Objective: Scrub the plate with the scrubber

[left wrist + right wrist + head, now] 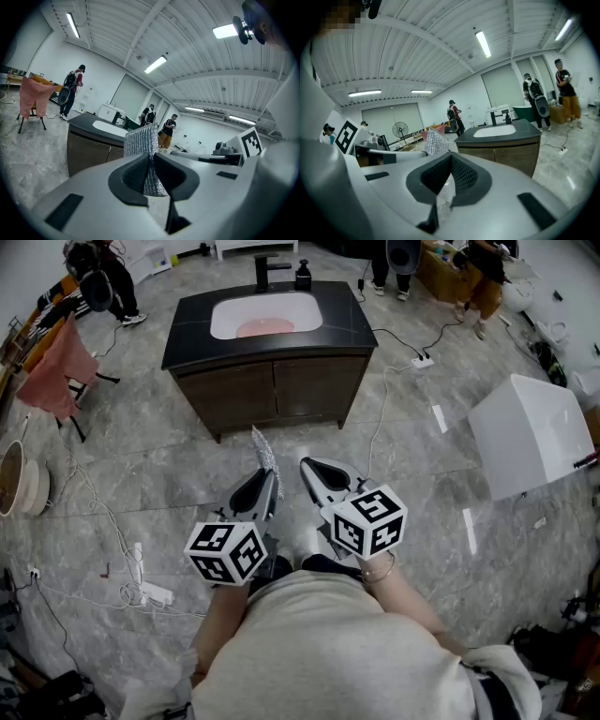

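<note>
Well, we're standing back from the sink cabinet (272, 381), up at the top centre of the head view: dark top, brown doors, white basin (225, 320) sunk into it. Down in that basin lies the plate (265, 327), a pinkish disc, well apart from both tools. A black faucet (269, 271) stands behind the basin, with a dark bottle (303, 276) just beside it to the right.

Low in the centre of the frame, both tools are held out over the grey tiled floor (422, 512). Look at the left gripper (266, 486): its jaws are clamped on the scrubber (265, 452), a silvery mesh pad that pokes up past the fingertips, leaning a little toward the upper left. The left gripper view confirms it, dark pads pinching the mesh from both sides. Just beside it, the right gripper (313, 469) has its jaws pressed together with nothing between them. Its own view shows the pads meeting, with only floor below.

Over at the right edge a white box (525, 432) stands on the floor. Upper left, a pink cloth (58, 367) hangs on a rack. A white power strip (155, 593) lies lower left among cables. People stand along the top edge.
</note>
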Tool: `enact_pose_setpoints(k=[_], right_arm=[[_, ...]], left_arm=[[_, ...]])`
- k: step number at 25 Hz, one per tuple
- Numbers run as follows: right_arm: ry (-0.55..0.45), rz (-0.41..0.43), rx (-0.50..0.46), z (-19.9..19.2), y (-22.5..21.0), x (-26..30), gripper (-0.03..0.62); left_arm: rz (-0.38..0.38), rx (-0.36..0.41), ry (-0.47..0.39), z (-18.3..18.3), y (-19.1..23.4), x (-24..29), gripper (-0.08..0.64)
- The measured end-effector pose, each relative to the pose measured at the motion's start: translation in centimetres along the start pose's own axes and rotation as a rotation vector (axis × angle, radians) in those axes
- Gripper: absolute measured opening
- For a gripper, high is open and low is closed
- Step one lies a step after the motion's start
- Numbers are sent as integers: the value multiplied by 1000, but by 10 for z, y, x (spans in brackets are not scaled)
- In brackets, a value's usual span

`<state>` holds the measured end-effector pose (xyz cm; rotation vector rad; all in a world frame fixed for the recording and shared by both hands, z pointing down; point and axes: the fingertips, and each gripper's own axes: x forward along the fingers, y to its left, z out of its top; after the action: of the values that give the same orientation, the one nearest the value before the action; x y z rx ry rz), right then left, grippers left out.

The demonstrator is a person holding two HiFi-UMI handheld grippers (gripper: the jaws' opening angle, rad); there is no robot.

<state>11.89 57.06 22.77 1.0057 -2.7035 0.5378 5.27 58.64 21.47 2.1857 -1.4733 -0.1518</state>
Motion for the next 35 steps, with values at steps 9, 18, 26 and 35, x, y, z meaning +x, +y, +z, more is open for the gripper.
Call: enact_pose_setpoints(k=[9, 18, 26, 35], right_arm=[[25, 17, 14, -10, 3, 1, 3], [13, 29, 23, -7, 9, 7, 5], [-62, 63, 104, 11, 12, 15, 6], [-64, -23, 66, 13, 4, 32, 41]], left_arm=[[-10, -5, -5, 1, 5, -1, 60], [-24, -4, 0, 5, 9, -2, 60], [-26, -5, -1, 14, 24, 1, 60], [-45, 8, 4, 21, 45, 1, 60]])
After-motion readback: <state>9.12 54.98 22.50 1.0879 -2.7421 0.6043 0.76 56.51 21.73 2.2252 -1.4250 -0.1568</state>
